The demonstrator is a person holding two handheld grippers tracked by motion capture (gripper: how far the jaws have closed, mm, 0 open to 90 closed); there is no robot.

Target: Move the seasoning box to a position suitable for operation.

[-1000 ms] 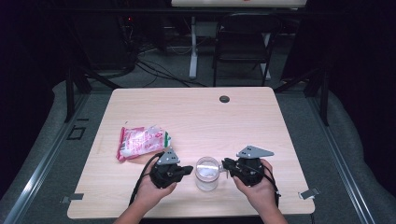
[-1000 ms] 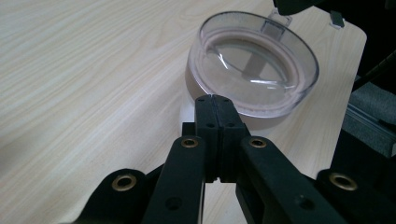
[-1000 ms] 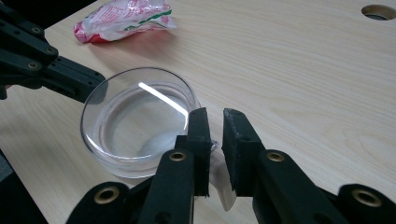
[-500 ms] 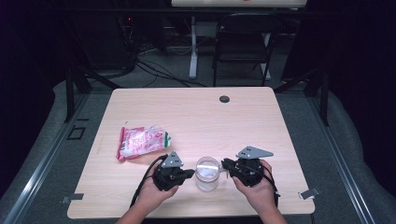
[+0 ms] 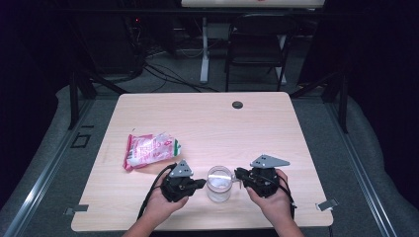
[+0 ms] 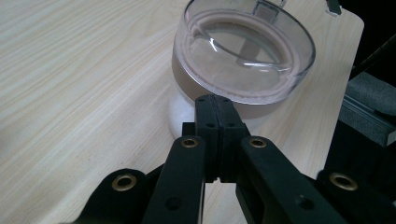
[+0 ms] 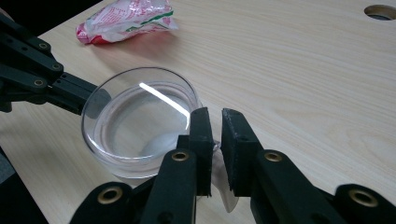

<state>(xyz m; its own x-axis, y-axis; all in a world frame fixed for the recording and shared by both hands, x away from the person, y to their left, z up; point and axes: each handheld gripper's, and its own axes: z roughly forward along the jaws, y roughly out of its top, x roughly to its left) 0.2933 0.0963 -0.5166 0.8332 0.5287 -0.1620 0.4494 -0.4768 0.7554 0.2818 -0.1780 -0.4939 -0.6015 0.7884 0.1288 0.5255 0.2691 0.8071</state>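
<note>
- Clear plastic cup [image 5: 219, 183] is standing upright near the table's [image 5: 207, 123] near edge, between both grippers.
- Left gripper [image 5: 200, 184] is sitting just left of the cup, its fingers [image 6: 215, 121] pressed fully together with nothing between them, tips at the cup's wall just under the rim.
- Right gripper [image 5: 239, 174] is sitting just right of the cup, its fingers [image 7: 201, 135] nearly closed with a narrow gap; a thin clear tab at the cup's rim is lying between them, cannot tell if pinched.
- Red-and-white snack bag [image 5: 149, 149] is lying left of the cup and farther back, apart from it.
</note>
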